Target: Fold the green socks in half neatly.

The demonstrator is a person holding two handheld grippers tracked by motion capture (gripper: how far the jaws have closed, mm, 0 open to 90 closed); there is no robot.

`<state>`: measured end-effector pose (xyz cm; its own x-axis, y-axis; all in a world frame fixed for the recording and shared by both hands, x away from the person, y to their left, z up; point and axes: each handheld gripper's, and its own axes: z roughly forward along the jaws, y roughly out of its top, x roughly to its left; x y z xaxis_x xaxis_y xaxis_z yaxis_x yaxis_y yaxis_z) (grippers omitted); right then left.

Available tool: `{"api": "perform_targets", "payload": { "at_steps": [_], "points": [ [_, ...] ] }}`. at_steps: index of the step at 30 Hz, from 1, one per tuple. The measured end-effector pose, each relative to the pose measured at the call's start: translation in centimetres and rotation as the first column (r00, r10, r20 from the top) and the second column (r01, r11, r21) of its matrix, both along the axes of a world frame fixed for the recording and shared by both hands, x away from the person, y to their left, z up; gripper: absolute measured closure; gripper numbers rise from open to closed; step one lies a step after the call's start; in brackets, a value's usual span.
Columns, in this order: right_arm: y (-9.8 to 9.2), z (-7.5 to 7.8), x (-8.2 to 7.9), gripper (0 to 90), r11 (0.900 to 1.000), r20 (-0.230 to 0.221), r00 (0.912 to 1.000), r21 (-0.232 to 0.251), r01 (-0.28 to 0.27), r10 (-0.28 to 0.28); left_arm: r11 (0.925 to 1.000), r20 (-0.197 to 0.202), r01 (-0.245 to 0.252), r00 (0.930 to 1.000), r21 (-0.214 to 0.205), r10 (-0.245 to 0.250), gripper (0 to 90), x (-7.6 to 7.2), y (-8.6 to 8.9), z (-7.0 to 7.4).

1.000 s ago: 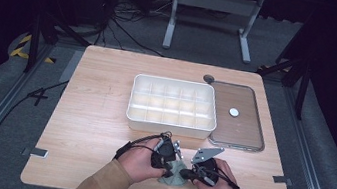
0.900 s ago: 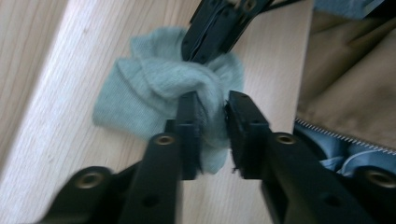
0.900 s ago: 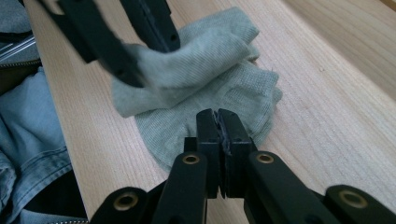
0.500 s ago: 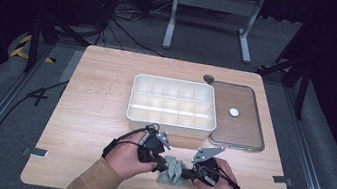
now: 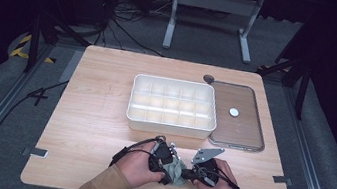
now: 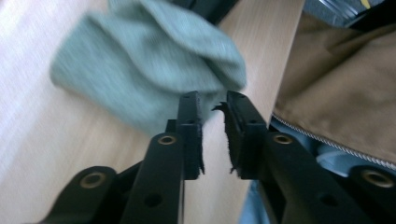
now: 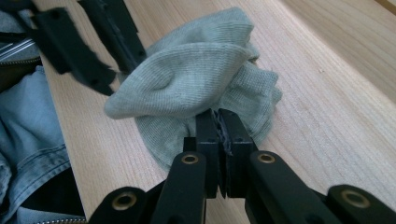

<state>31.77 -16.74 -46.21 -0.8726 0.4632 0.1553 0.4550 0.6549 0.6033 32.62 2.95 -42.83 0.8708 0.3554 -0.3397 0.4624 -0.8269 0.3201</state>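
1. Both hands sit close together at the near edge of the wooden table (image 5: 93,113), forearms in tan sleeves coming up from the bottom of the high view. The left hand (image 5: 137,168) and right hand (image 5: 221,186) face each other, grippers pointing inward at one another.

2. Between them is a crumpled sock (image 5: 176,170), pale grey-green, lying on the table right by the near edge.

3. The right gripper (image 7: 219,116) has its jaws pinched together on a fold of the sock; in the right gripper view the fabric bunches up right at the tips.

4. The left gripper (image 6: 211,100) has its jaws standing apart with a clear gap, and they've just been opening. The tips are right at the sock's edge (nothing pinched between the pads as far as I can see).

5. The sock is a fine ribbed knit, soft and lumpy, folded over itself. The jaws are matte black with brass rivets and frayed dark padding.

6. Further back: a white plastic organizer box (image 5: 170,123) with a grid of compartments, and beside it a clear flat lid (image 5: 245,128) with rounded corners.
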Motion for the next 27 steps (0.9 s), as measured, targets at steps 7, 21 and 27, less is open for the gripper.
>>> {"api": "perform_targets", "payload": {
  "at_steps": [7, 21, 27],
  "points": [
    [0.0, 0.0, 0.0, 88.1, 1.0000, 0.001, 1.0000, -0.002, 0.001, -0.001, 0.9985, 0.019, -0.011, 0.9998, -0.054, 0.012, 66.7, 0.4, -0.1, -0.3],
    [0.1, 0.0, 0.0, 88.2, 1.0000, 0.001, 1.0000, -0.005, 0.006, -0.006, 0.9938, 0.069, 0.111, 0.9915, -0.007, -0.110, 89.8, -0.9, -1.5, 0.1],
    [0.1, 0.0, -0.1, 87.7, 0.9999, 0.001, 0.9999, -0.005, 0.014, -0.014, 0.9931, 0.061, 0.118, 0.9912, -0.001, -0.117, 89.4, -0.5, -1.9, -0.9]
  ]
}}
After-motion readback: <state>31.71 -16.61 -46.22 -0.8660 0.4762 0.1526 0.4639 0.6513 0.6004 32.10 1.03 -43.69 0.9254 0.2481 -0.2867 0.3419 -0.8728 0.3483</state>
